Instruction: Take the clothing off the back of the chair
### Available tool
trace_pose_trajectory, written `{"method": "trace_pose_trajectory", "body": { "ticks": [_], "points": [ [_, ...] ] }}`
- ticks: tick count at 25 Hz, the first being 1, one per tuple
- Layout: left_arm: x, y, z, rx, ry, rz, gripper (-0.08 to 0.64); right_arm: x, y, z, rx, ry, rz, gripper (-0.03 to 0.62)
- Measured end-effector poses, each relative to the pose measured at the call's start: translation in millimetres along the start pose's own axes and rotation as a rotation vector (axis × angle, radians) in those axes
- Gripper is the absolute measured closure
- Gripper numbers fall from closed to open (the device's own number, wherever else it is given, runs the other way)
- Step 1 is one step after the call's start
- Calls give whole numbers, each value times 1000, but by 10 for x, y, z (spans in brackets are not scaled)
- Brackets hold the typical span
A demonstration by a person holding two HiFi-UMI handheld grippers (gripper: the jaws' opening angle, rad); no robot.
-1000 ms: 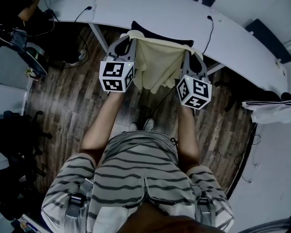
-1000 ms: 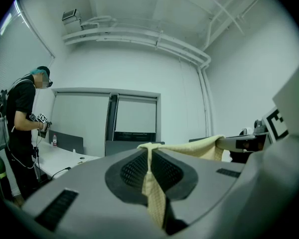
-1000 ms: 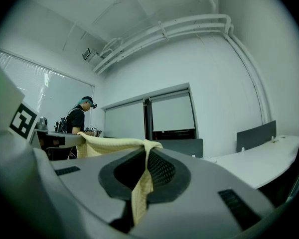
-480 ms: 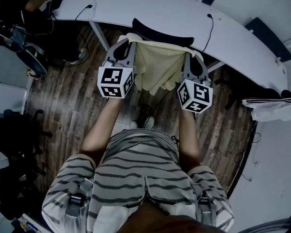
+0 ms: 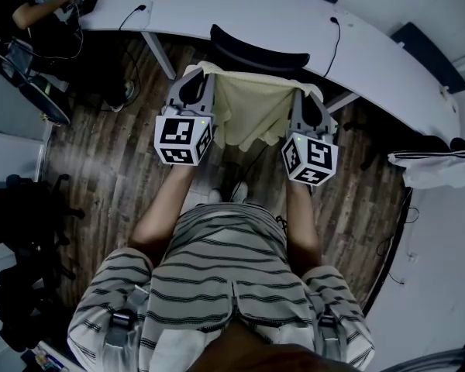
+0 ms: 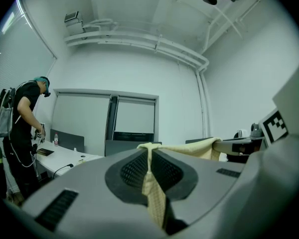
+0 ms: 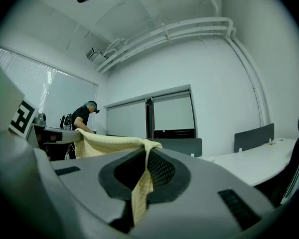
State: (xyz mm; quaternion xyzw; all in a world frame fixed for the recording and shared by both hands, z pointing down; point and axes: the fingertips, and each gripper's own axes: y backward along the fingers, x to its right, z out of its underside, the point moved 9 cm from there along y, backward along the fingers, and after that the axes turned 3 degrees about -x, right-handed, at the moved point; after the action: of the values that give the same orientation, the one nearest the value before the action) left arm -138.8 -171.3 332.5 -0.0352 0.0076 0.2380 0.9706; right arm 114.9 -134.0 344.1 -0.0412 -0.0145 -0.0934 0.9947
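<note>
striped shirt [image 5: 217, 285]: is filling the bottom of the head view, with both bare forearms reaching forward from it.
shoes [image 5: 232, 194]: are showing between the forearms, on the wood floor [image 5: 116, 153].
left gripper [image 5: 194, 80]: is pointing level toward the desk. In its own view the jaws are pressing together on a thin fold of the cloth, which is hanging down from between the dark ribbed pads [image 6: 134, 171].
right gripper [image 5: 306, 98]: is pointing the same way, side by side with the left one. Its jaws are likewise pinching a corner of the cloth, and a strip is trailing down between the pads [image 7: 162, 171].
cloth [image 5: 252, 111]: pale yellow, is being held up by its two top corners, stretching between the grippers and draping down in front of the person. It is hanging just on the near side of the chair; whether its top edge is touching the backrest cannot be told.
chair [image 5: 260, 51]: black, is standing just beyond the cloth, by the desk's near edge.
desk [image 5: 294, 14]: long, white and curved, is running across the top of the head view.
white bundle [image 5: 438, 169]: is lying at the far right, well apart from the chair.
second person [image 5: 23, 10]: in dark clothing, is bending over the desk's far left end.
pipes [image 6: 139, 40]: white, are running along the far wall under the ceiling.
</note>
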Motion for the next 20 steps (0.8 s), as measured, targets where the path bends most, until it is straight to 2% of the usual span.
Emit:
{"method": "trace_pose_trajectory", "body": {
  "ticks": [20],
  "points": [
    [200,183,289,-28,-9,-6,528,2,255,293,-24,12,15,568]
  ]
}}
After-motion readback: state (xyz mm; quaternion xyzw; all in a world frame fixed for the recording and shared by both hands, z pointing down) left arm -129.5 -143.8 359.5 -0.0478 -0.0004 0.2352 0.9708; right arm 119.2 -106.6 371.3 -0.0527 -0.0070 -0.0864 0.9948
